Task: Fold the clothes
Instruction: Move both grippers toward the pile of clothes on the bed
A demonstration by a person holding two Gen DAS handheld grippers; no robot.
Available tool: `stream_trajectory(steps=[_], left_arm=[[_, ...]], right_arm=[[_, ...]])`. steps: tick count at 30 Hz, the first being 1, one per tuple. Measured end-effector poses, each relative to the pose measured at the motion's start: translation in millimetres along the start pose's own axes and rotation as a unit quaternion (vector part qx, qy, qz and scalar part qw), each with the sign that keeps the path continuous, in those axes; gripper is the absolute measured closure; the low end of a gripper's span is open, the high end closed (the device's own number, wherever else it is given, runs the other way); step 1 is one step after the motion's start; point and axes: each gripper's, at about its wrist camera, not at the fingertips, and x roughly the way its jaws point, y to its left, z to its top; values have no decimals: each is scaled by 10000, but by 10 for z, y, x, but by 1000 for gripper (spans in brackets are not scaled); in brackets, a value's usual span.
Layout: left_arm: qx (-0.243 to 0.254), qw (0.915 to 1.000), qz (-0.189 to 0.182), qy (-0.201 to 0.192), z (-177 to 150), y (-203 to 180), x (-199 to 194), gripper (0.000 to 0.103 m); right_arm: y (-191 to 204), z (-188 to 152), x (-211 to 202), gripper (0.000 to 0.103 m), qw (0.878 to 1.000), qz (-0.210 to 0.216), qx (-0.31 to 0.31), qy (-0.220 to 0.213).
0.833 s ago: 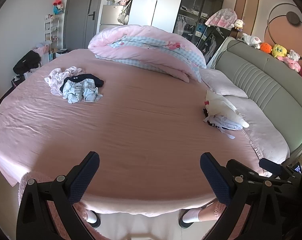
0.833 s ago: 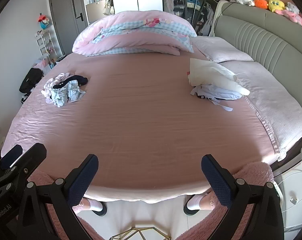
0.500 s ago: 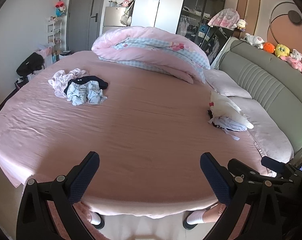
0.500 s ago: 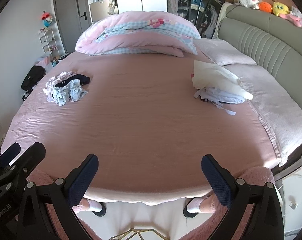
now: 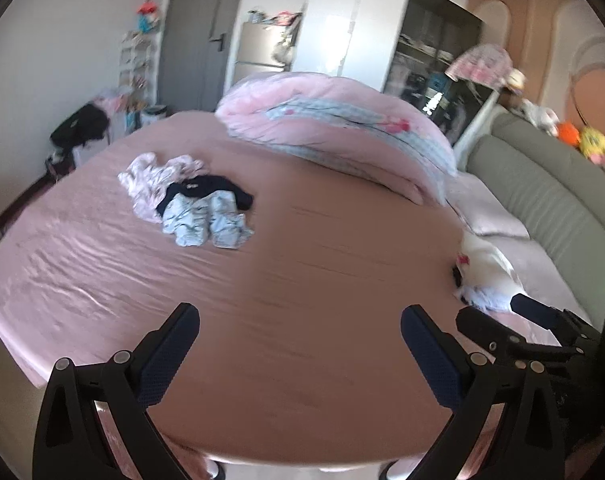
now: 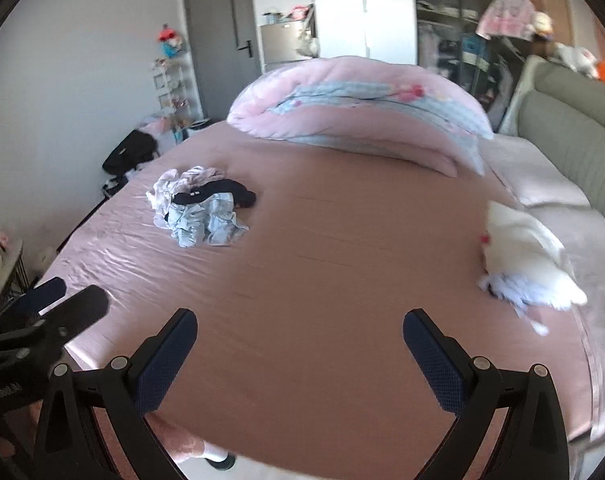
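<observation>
A heap of unfolded clothes (image 5: 190, 200), pink, dark navy and pale blue, lies on the far left of the pink bed (image 5: 302, 280); it also shows in the right wrist view (image 6: 202, 212). A stack of white and pale blue clothes (image 5: 484, 280) lies at the right by the pillows, also in the right wrist view (image 6: 526, 264). My left gripper (image 5: 300, 344) is open and empty over the bed's near edge. My right gripper (image 6: 300, 344) is open and empty beside it.
A rolled pink and blue duvet (image 5: 338, 136) lies across the far side of the bed. A grey padded headboard (image 5: 542, 184) with plush toys runs along the right. A black bag (image 6: 130, 156) and shelves stand by the grey door at left.
Both grippers have moved forward over the bed and turned left, toward the unfolded heap. Both stay open and empty.
</observation>
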Motion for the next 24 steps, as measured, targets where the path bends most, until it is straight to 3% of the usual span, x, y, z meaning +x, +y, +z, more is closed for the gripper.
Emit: stream_trajectory(steps=[4, 11, 14, 17, 24], left_arm=[[-255, 9994, 219, -2, 125, 352, 294, 1], [-881, 9949, 480, 121, 278, 1017, 1153, 3], [-1241, 9909, 463, 245, 383, 1356, 1681, 14], [-1486, 9876, 361, 368, 494, 1612, 2110, 26], [-1525, 9844, 121, 871, 638, 1890, 3012, 28]], right_arm=[[190, 212, 445, 0, 9994, 129, -261, 209], [355, 411, 1529, 0, 9922, 653, -115, 1059], [351, 520, 1915, 0, 9925, 557, 234, 1061], [492, 687, 2318, 0, 9927, 562, 76, 1066], [998, 952, 3337, 0, 9890, 591, -408, 1295]])
